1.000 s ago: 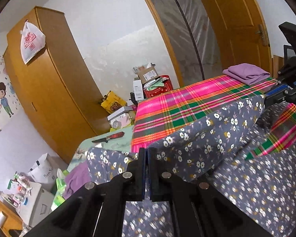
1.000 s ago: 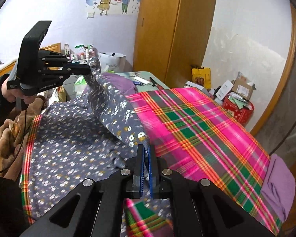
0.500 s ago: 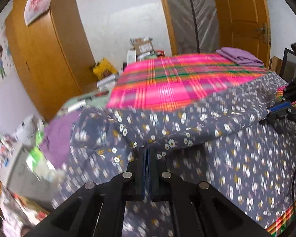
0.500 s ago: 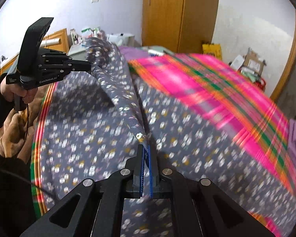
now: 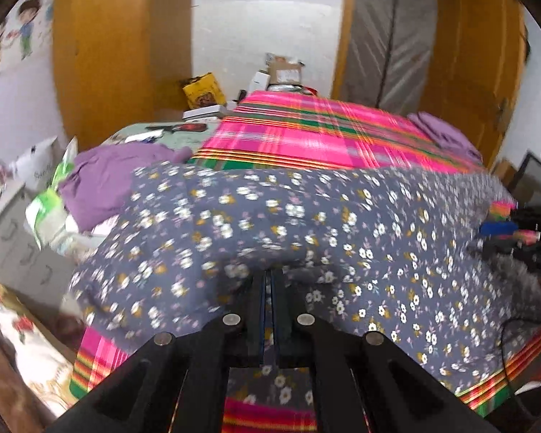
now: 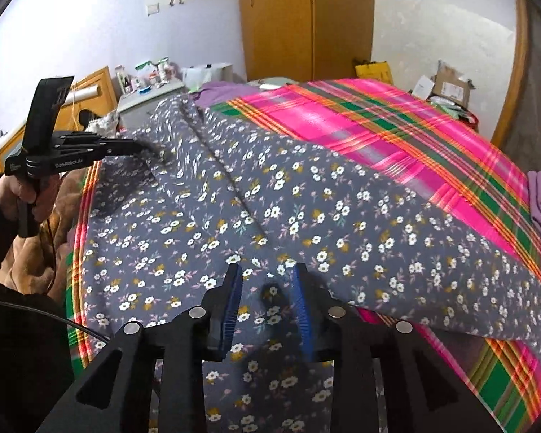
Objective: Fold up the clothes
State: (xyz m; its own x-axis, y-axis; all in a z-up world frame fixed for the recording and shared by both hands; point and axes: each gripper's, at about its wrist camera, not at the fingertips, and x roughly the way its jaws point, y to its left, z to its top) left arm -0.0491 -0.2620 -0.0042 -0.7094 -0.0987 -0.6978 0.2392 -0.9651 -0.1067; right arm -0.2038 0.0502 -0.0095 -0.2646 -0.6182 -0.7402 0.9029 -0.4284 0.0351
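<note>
While the floral garment (image 6: 306, 216) lies spread across the near part of the bed, folded over on itself so that a doubled flap runs from the left gripper (image 6: 140, 146) toward the right gripper (image 6: 267, 288), the pink plaid sheet (image 6: 396, 126) shows bare beyond it. In the right wrist view the right gripper's jaws are opening: the blue pads (image 6: 234, 299) stand apart, and the cloth lies below and between them without either pad pressing on it. Off to the left, a hand (image 6: 21, 195) holds the left gripper by its handle, its tip buried in the fabric's raised edge. In the left wrist view, blurred, the left gripper (image 5: 268, 281) has its jaws nearly together, pinched on a bunched fold of the floral garment (image 5: 270, 223). A purple cloth (image 5: 108, 176) lies crumpled past the garment's far left corner, and folded purple clothes (image 5: 443, 133) sit on the far right side of the plaid sheet (image 5: 306, 133). A wooden wardrobe (image 6: 306, 21) stands against the wall behind the bed.
</note>
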